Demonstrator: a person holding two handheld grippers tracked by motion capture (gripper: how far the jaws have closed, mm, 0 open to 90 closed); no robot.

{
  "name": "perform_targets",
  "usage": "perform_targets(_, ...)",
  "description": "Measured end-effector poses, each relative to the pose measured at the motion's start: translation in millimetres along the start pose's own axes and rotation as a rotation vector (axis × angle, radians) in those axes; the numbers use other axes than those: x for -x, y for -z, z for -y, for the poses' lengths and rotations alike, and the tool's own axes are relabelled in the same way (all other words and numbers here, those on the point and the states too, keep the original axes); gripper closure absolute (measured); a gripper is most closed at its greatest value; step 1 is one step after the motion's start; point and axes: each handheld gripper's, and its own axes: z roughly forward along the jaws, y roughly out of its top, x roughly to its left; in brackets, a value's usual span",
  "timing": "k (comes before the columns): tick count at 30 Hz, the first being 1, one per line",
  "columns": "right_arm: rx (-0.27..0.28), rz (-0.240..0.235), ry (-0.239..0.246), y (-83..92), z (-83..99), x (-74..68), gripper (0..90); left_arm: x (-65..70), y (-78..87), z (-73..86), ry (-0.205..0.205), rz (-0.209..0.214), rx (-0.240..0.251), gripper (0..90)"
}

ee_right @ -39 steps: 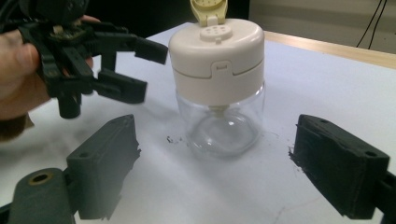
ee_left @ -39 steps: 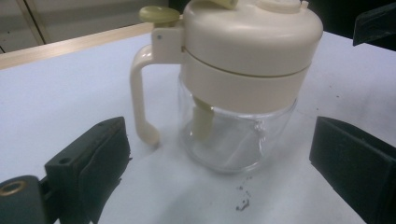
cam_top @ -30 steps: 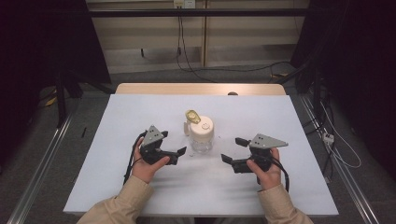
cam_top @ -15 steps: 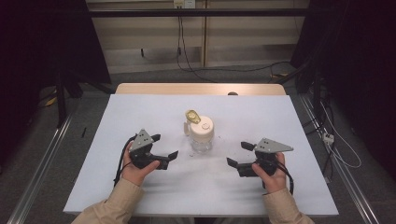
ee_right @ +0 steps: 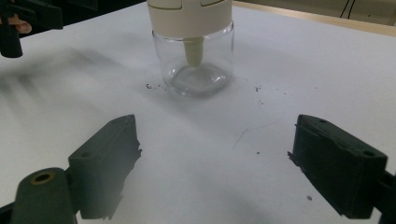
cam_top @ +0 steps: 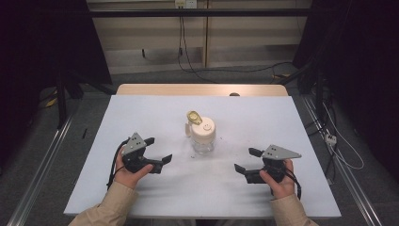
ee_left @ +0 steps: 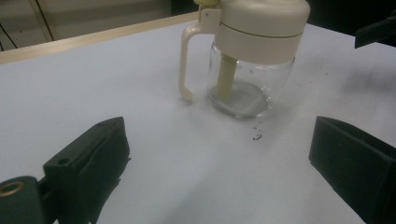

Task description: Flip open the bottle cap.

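Standing between claws (both apart): jar [cam_top: 203, 136]

High view sits above the near edge of the desk [cam_top: 141, 113], looking forward and down from fairly far off. Both gripper views ride low, close to the surface, each looking between its own jaws from opposite sides. All three share the glass jar [cam_top: 203, 136] [ee_left: 252, 70] [ee_right: 194, 51] mid-desk.

Your left gripper view is cutting off the jar's [ee_left: 250, 70] lid top; your right gripper view is cropping its lid [ee_right: 189, 14] likewise. Dark specks [ee_right: 152, 86] near the glass are staying too small to identify.
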Motion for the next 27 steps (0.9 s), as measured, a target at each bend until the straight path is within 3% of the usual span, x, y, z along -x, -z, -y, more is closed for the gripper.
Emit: perform_targets(27,-0.008,0.042,0.002,23.8,15.1,6.8,13.1,-13.2,25.6,12.7,0.003,-0.017,-0.002,4.6)
